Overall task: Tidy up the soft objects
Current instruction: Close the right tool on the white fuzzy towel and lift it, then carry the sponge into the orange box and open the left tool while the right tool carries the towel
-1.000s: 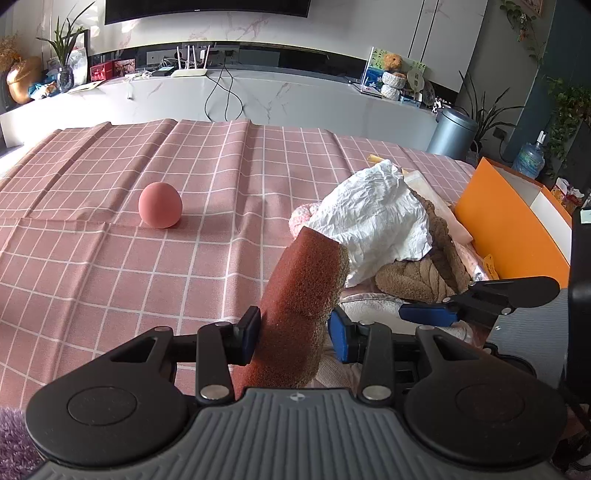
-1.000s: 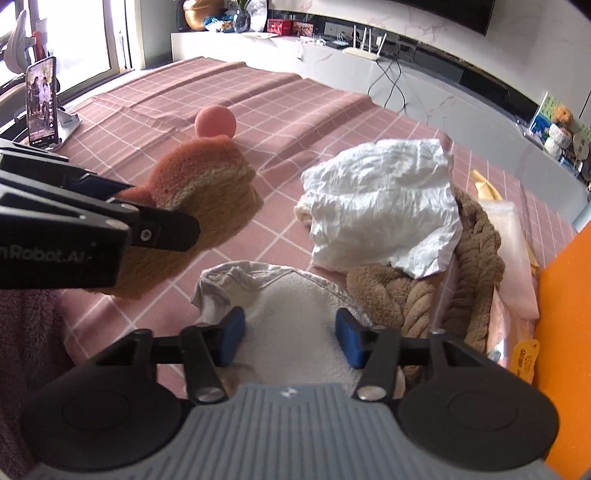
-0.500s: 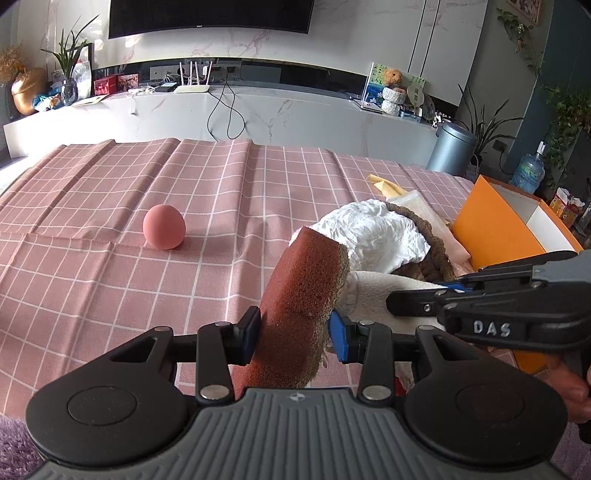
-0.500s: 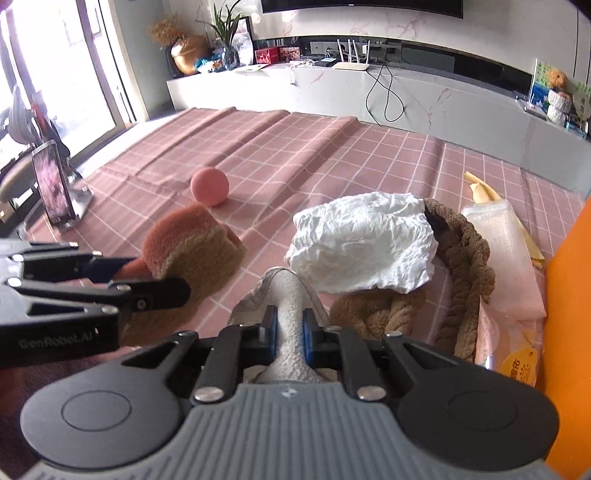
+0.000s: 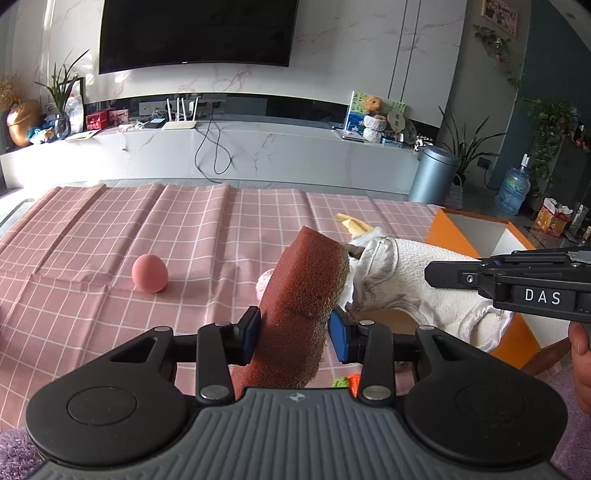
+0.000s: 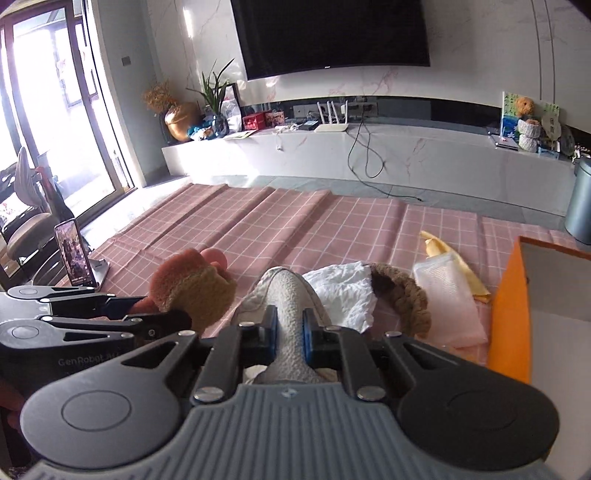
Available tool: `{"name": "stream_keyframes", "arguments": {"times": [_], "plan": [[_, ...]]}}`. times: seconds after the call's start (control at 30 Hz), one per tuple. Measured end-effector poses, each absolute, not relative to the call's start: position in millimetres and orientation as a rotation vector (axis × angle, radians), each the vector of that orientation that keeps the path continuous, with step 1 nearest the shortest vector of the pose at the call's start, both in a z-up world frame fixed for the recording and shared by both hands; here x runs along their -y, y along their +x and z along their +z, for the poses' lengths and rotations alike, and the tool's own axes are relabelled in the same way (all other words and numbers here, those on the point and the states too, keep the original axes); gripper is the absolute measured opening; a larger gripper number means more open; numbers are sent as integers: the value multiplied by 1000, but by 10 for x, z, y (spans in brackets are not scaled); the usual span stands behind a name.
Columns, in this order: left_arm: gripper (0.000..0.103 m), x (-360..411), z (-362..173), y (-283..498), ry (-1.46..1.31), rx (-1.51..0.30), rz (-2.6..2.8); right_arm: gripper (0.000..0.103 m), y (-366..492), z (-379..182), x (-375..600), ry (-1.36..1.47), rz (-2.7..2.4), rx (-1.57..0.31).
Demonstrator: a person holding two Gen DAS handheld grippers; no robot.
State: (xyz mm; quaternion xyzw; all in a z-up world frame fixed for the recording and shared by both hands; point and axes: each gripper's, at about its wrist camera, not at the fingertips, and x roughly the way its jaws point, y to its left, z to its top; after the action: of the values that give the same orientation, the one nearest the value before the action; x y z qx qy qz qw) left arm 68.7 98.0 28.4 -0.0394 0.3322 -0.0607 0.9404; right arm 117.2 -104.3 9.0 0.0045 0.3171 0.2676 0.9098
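My left gripper (image 5: 293, 330) grips the sponge (image 5: 303, 291), my right gripper (image 6: 290, 332) pinches the towel (image 6: 291, 306); I'd carry both level toward the orange box (image 5: 476, 236) at two o'clock

Somebody's living room, pretty clearly

Big wall-mounted TV (image 5: 195, 35) top centre, long marble media console (image 5: 258, 147) under it with a router (image 5: 179, 118), potted plants (image 6: 216, 96) left, pink checked cloth (image 5: 110, 229) filling the lower frame.

Both grippers are matte black with blue fingertip pads (image 5: 339, 334), silver screws, grey ribbed housing; one arm reads "DAS".
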Motion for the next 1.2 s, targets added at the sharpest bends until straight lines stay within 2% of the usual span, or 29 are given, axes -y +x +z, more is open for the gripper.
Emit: {"name": "stream_keyframes", "arguments": {"times": [0.37, 0.6, 0.83, 1.2], "plan": [[45, 16, 642, 859, -11, -619, -382, 11, 943, 401, 2237, 13, 274, -577], [45, 651, 695, 1187, -99, -662, -570, 11, 839, 396, 2812, -4, 141, -590], [45, 1111, 409, 1599, -153, -799, -637, 11, 897, 189, 3136, -40, 59, -659], [45, 1346, -141, 1975, -158, -989, -550, 12, 1175, -255, 3134, -140, 50, -741]]}}
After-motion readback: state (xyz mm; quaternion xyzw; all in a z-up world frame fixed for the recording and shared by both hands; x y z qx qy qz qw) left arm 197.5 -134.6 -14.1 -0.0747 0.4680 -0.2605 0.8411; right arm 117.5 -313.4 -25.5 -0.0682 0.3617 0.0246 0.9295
